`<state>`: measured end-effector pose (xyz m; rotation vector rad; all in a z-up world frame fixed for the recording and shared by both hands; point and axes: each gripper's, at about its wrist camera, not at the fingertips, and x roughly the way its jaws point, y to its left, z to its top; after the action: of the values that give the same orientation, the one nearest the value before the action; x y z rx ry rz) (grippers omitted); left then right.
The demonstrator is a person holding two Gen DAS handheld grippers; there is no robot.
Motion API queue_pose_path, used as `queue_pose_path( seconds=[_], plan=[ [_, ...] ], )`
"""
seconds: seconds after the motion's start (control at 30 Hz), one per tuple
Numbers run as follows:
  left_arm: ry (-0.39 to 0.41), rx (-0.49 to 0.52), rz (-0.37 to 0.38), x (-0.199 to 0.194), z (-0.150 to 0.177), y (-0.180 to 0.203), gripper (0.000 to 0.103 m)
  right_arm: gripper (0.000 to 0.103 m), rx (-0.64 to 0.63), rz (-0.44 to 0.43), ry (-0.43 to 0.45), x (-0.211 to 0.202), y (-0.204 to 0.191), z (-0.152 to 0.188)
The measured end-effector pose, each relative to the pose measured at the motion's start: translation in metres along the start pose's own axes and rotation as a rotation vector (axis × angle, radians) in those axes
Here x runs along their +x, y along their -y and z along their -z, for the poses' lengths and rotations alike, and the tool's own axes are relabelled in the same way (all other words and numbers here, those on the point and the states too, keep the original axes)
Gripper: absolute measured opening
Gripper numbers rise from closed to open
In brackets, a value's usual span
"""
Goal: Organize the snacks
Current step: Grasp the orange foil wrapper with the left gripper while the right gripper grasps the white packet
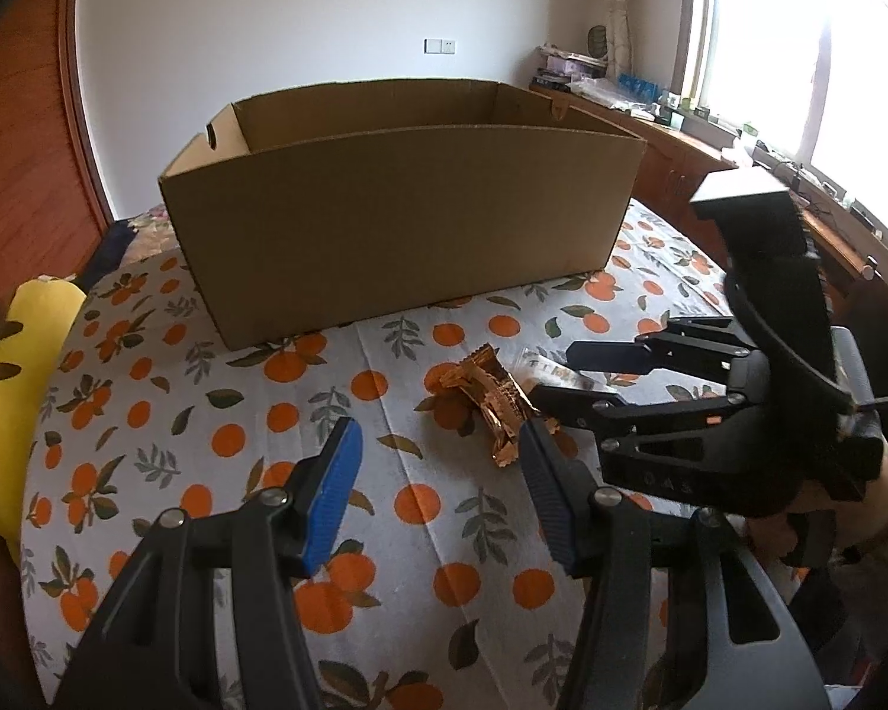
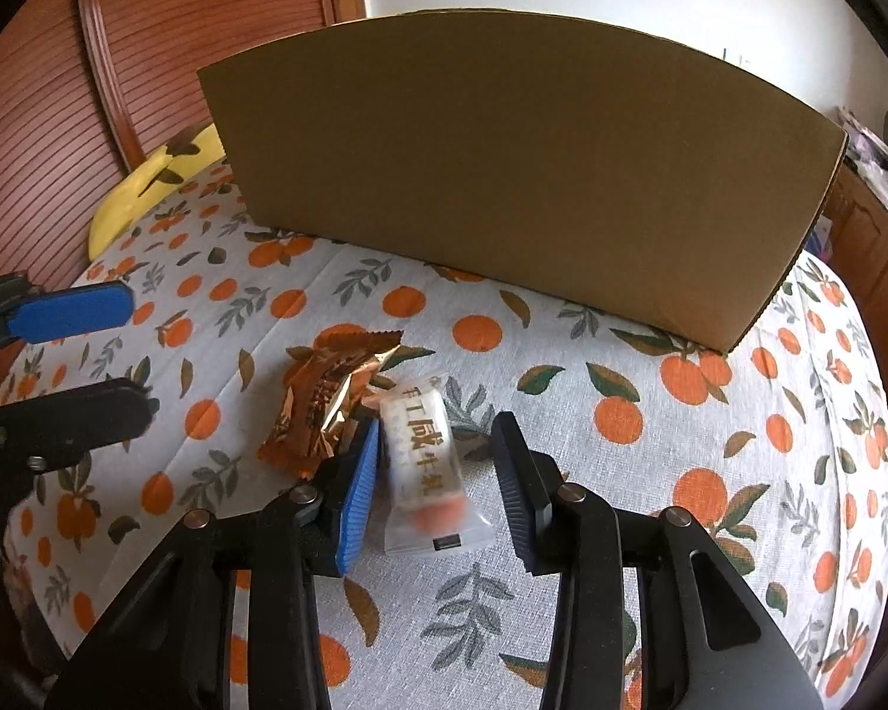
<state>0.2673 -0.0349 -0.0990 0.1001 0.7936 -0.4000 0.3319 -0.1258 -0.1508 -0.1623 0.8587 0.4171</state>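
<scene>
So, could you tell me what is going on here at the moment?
A person is sorting snacks on a cloth with an orange print, holding a gripper in each hand. The right gripper has its jaws around a clear-wrapped sweet, not yet pressing on it from both sides. Beside the sweet lies a gold-wrapped snack. The left gripper is open and hangs near it, holding nothing. The cardboard box stands behind; its inside is hidden.

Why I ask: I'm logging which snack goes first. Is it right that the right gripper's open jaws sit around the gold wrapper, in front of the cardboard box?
Not quite. In the right wrist view the right gripper has its open jaws around the clear white candy packet, not the gold wrapper, which lies just left of it. The cardboard box does stand behind.
</scene>
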Motion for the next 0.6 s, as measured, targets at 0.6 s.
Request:
queue_pose_path(
  seconds=[0.6],
  plan=[
    [-0.046, -0.047, 0.007, 0.044, -0.016, 0.013, 0.055, 0.019, 0.031, 0.043, 0.039, -0.030, 0.013, 0.007]
  ],
)
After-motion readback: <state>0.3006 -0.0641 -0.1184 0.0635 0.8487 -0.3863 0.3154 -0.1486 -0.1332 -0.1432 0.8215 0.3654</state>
